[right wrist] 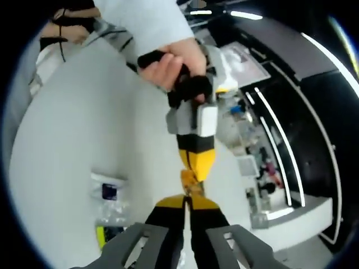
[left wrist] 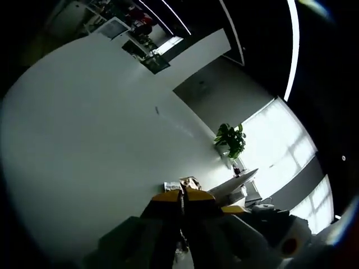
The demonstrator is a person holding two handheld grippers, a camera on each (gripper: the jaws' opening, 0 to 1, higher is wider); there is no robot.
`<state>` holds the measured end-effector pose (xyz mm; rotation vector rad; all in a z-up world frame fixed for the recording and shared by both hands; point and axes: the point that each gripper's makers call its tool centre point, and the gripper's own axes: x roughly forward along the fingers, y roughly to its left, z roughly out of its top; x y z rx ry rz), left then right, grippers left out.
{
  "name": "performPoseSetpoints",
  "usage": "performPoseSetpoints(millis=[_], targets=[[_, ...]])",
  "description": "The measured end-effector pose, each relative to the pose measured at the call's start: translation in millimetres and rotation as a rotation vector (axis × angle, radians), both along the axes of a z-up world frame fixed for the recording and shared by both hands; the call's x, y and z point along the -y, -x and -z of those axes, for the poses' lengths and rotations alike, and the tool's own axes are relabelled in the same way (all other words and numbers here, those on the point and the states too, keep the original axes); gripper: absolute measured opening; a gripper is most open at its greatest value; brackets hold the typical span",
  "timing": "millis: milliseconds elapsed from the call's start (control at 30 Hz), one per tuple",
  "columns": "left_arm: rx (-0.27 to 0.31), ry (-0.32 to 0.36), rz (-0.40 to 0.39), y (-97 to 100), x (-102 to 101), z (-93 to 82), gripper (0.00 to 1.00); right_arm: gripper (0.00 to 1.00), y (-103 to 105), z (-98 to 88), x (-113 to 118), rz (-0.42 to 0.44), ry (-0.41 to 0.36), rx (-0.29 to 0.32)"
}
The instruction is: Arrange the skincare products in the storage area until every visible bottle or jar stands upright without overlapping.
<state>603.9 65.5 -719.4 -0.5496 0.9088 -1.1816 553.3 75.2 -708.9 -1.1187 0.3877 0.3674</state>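
Left gripper view: a broad white worktop (left wrist: 84, 145) fills the picture from nine o'clock to the centre. Beyond it are a grey wall, a potted plant (left wrist: 230, 139) at three o'clock against a bright window (left wrist: 280, 151), and a light strip (left wrist: 293, 50) arcing at one o'clock. Cluttered shelves (left wrist: 140, 33) sit at twelve o'clock, too small and dim to read.

The left gripper (left wrist: 183, 193) rises from six o'clock, yellow-tipped fingers pressed together on a small tan object (left wrist: 189, 182); whether it is a skincare product I cannot tell.

Right gripper view: the right gripper (right wrist: 185, 200) comes up from six o'clock, fingers pressed together too, touching that tan piece from the opposite side. Here the left gripper points down from twelve o'clock, gripped by a person's hand (right wrist: 174, 61) in a pale sleeve. On the worktop at eight o'clock lie clear packets (right wrist: 109, 204), blurred, contents unreadable.
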Motion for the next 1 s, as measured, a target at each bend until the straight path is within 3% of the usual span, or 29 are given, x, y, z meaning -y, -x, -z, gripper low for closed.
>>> performPoseSetpoints(millis=[200,300,667,700,767,867,900,1000], targets=[[0.015,-0.073,-0.007,0.5,3,31.4,0.0,0.0,-1,28.6,-3,-0.002,-0.015,-0.084],[0.002,-0.083,-0.011,-0.1,4,39.9,0.0,0.0,-1,42.3,-4,0.013,-0.075,-0.138],[0.018,-0.15,0.008,-5.9,0,60.3,0.0,0.0,-10,55.9,0,0.03,-0.16,-0.194],[0.054,-0.163,0.047,-3.9,-1,62.6,0.0,0.0,-10,57.5,0,0.029,-0.158,-0.2],[0.061,-0.166,0.052,-3.6,0,63.7,0.02,0.0,-9,60.3,1,0.032,-0.159,-0.208],[0.197,-0.189,0.006,-17.2,-1,62.0,0.09,0.0,-8,63.1,2,0.036,-0.161,-0.221],[0.217,-0.196,-0.003,-19.3,-1,60.8,0.11,0.0,-9,64.0,2,0.04,-0.168,-0.226],[0.287,-0.142,0.057,-9.6,9,45.7,0.21,0.0,-9,69.7,1,0.038,-0.165,-0.24]])
